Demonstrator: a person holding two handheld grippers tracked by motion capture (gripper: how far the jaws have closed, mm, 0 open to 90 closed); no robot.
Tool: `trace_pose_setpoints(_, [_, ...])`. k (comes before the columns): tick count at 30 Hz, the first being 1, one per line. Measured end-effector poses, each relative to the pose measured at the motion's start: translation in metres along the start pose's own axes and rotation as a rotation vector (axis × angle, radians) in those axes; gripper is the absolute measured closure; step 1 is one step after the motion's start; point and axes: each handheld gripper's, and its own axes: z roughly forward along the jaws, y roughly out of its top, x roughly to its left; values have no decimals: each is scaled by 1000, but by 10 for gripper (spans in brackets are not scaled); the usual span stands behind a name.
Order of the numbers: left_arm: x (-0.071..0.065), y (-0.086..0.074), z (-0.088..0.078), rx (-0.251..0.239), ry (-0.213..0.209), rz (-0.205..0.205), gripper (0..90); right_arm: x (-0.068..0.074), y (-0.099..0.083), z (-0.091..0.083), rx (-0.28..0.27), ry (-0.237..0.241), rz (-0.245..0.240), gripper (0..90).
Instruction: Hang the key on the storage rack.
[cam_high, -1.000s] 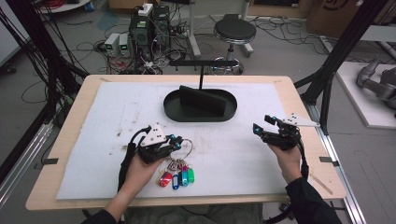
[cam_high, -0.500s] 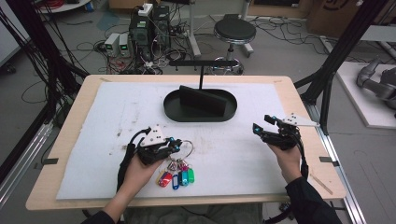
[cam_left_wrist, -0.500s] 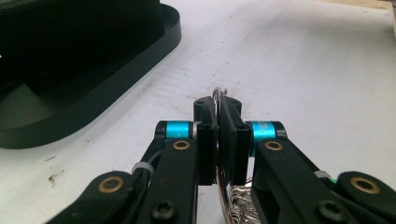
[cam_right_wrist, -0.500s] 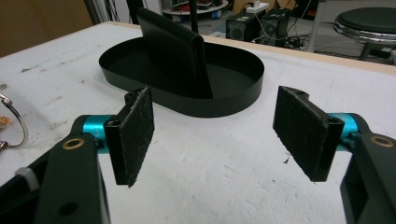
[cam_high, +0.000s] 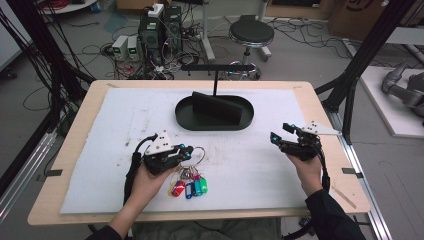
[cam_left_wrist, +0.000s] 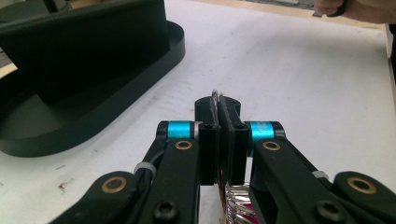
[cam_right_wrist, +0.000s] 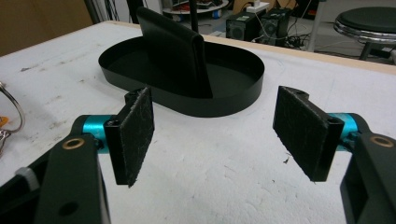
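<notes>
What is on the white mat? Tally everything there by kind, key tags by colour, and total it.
Black oval tray with upright divider: 1
Metal key ring: 1
Red key tag: 1
Blue key tag: 1
Green key tags: 2
Total: 6

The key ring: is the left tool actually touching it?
Touching. In the left gripper view the left tool is shut on the key ring, its wire pinched between the pads.

Grey floor (cam_high: 310, 55) strewn with cables (cam_high: 100, 50). Round stool (cam_high: 251, 34) behind, computer boxes (cam_high: 160, 30) alongside. Black frame posts (cam_high: 370, 55) at right.
</notes>
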Motion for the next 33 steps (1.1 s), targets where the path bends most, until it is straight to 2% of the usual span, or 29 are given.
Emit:
trace_pose_setpoints(9, [4,12,-10,-39,33,11,863,-1,0,0,-1,0,4,298])
trace_pose_setpoints(19, [9,24,-21,-54,69,34,863,-1,0,1,-3,1,7,300])
trace_pose_setpoints(21, [10,27,-23,-65,73,32,863,-1,0,1,-4,2,7,334])
trace_pose_setpoints(33, [21,50,-25,-105,97,36,863,-3,0,1,-5,3,14,343])
